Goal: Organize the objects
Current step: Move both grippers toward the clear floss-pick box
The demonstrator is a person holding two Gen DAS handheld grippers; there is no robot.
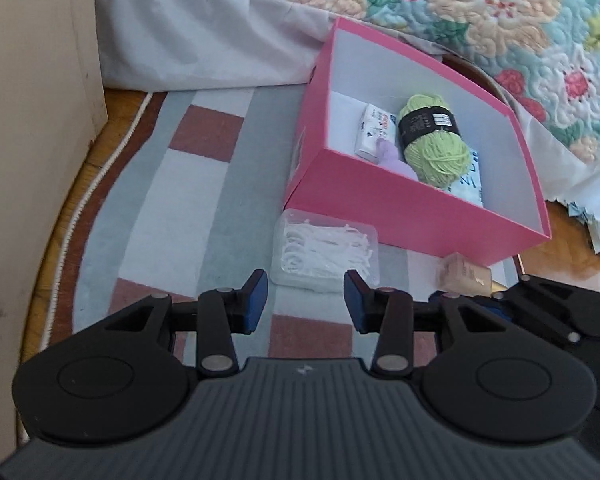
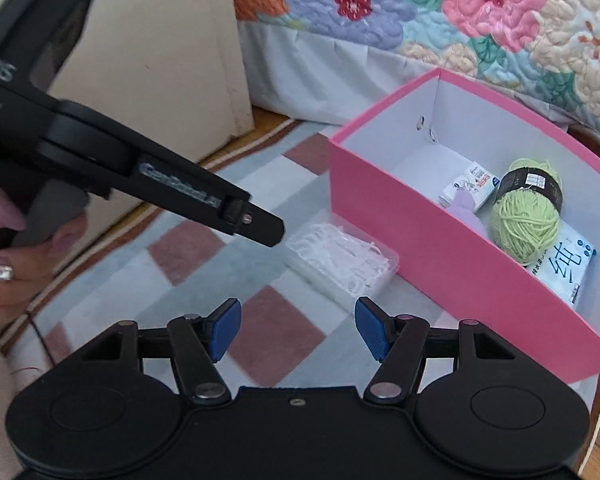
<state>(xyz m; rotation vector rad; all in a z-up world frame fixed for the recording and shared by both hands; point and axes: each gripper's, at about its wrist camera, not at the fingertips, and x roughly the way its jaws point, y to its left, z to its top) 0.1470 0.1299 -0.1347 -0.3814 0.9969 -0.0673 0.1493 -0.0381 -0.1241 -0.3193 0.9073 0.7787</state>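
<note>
**Inspector:** Well, start with the grippers. What do they hold?

**Assistant:** Nothing. The left gripper (image 1: 306, 298) has its blue pads parted with a clear gap, and only rug shows between them. The right gripper (image 2: 298, 330) stands wider apart, also bare. In the right wrist view, the left gripper's body crosses the upper left, gripped by a hand (image 2: 8, 256) wearing a ring.

**Inspector:** The container?

**Assistant:** A pink box (image 1: 400, 200), open-topped and white inside, sits on the checked rug (image 1: 204, 184) beside the bed's floral quilt (image 1: 480, 12). It sits slightly askew to the rug's pattern.

**Inspector:** Contents?

**Assistant:** A ball of green yarn (image 1: 434, 138) with a black band, lying on a pale blue tissue packet (image 2: 566, 268). A small white carton (image 1: 374, 132) lies next to the yarn, with something lilac (image 1: 396, 164) beside it that I cannot identify.

**Inspector:** Outside the box?

**Assistant:** A clear plastic case of white floss picks (image 1: 326, 250) lies on the rug, just beside the box's near wall and just ahead of the left gripper's pads. A beige tube-like item (image 1: 466, 274) lies near the box's corner, partly hidden by the right gripper. A cream cabinet panel (image 1: 36, 120) stands at the rug's left edge.
</note>
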